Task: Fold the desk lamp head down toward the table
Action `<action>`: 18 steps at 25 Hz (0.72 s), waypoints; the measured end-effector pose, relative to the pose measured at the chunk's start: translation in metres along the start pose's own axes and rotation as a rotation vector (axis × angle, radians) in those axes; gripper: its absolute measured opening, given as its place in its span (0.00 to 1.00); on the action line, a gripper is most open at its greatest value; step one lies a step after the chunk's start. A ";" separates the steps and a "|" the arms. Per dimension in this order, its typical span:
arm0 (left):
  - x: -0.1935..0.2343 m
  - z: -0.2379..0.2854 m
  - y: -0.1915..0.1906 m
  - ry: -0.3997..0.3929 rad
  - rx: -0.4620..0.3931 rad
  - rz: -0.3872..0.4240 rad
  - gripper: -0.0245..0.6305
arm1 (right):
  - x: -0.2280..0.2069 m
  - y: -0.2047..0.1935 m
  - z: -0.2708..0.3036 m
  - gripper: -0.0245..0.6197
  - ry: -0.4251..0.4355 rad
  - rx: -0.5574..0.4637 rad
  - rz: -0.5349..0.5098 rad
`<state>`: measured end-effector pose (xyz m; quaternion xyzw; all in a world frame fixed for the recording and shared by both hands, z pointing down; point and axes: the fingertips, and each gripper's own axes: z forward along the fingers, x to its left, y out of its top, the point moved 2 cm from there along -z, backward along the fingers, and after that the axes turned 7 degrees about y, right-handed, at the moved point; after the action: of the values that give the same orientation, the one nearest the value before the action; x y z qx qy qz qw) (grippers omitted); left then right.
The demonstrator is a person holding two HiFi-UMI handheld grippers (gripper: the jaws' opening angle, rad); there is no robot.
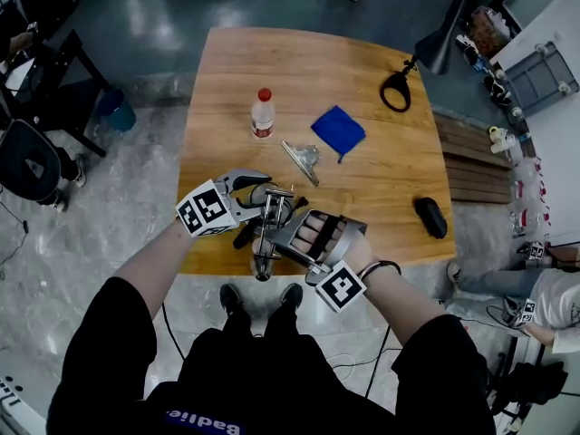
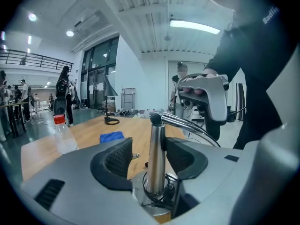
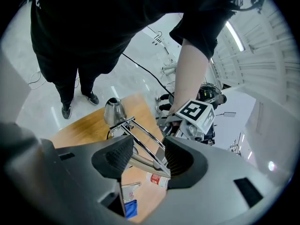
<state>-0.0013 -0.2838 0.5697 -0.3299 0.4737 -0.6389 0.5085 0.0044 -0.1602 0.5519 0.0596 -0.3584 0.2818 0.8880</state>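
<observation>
Your lamp stood right at the near edge of the worktop, between your two hands. Your left gripper was open around the upright post, with a gap showing beside it. Your right gripper was open as well, and the two arm rods ran between its pads, close to one of them. So nothing gripped the lamp.

That was the risk, as I judge it. If you drew the right gripper away at a slant, a pad could snag the rods and drag the lamp off the edge. The jointed arm might also lift once it was let go. The left gripper could knock the post in the same way.

The head view showed how close the lamp sat to the edge, but your hands hid both sets of jaws there. The right gripper view showed the lamp head plainly, hanging low by the worktop's edge. Only the left gripper view showed the post standing free between the pads.
</observation>
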 end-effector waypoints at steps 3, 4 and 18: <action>0.004 -0.013 -0.002 -0.003 0.002 0.002 0.37 | -0.004 0.004 -0.007 0.34 0.011 0.008 0.020; 0.006 -0.018 -0.004 0.005 -0.002 -0.008 0.37 | -0.004 0.007 -0.009 0.34 0.017 0.012 0.042; -0.059 -0.111 0.039 0.257 -0.192 -0.246 0.36 | -0.002 0.054 -0.071 0.34 -0.321 -0.143 0.968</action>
<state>-0.0725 -0.1981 0.4992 -0.3481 0.5497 -0.6849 0.3279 0.0167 -0.0939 0.4931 -0.1316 -0.4951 0.6225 0.5917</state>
